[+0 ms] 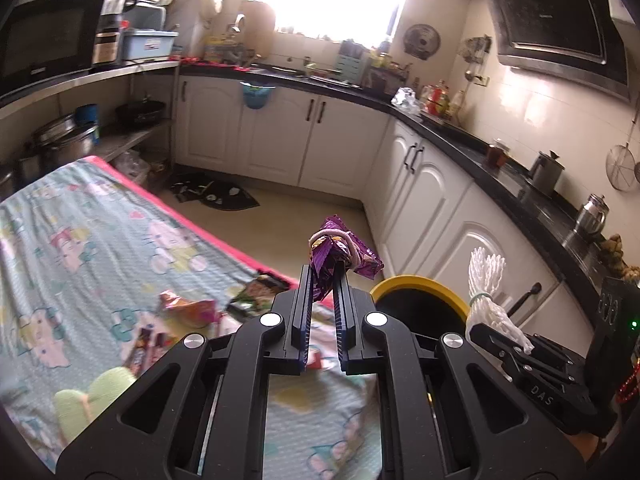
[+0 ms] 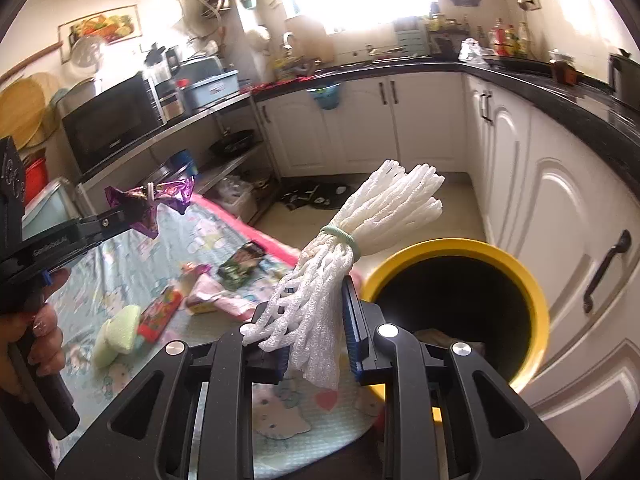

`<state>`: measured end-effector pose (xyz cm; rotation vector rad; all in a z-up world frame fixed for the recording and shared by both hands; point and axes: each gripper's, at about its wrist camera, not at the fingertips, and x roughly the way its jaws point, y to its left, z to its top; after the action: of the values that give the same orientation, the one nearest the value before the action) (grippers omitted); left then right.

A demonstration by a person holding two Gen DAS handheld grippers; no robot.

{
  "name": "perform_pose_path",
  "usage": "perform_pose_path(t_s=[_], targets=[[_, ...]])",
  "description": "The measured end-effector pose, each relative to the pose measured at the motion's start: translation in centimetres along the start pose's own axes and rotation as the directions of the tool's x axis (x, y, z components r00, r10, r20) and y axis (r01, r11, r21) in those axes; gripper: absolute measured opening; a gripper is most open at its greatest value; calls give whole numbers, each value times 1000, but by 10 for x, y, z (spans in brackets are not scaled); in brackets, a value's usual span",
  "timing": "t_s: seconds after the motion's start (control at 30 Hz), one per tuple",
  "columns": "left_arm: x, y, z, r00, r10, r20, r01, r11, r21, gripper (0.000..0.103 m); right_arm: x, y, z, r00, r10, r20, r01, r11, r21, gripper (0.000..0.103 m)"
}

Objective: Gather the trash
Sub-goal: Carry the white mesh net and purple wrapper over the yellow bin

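Left gripper (image 1: 325, 280) pinches a light, crinkly purple wrapper (image 1: 340, 254); right gripper (image 2: 316, 300) clamps soft, springy foam netting (image 2: 360, 236) low down. Yellow-rimmed bin (image 2: 536, 300) waits at three o'clock.

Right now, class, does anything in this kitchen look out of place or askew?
Yes. Snack wrappers lie scattered on the cartoon-print cloth rather than in the yellow-rimmed bin. On the floor, a dark mat lies crumpled and askew by the cabinets.
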<state>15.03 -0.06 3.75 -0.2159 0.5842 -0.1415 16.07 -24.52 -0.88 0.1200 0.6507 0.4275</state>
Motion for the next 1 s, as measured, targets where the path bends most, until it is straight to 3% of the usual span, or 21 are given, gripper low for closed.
perform_pose_path(t_s=[0.6,1.0], targets=[[72,-82,-6,988,-114,-109,123,989,86,6,1,-91,-7,988,-154,-3,152,975,163,22],[117,-118,-22,967,-154,-201,179,977,117,6,24,-120,-22,984,-165,-73,177,963,203,22]])
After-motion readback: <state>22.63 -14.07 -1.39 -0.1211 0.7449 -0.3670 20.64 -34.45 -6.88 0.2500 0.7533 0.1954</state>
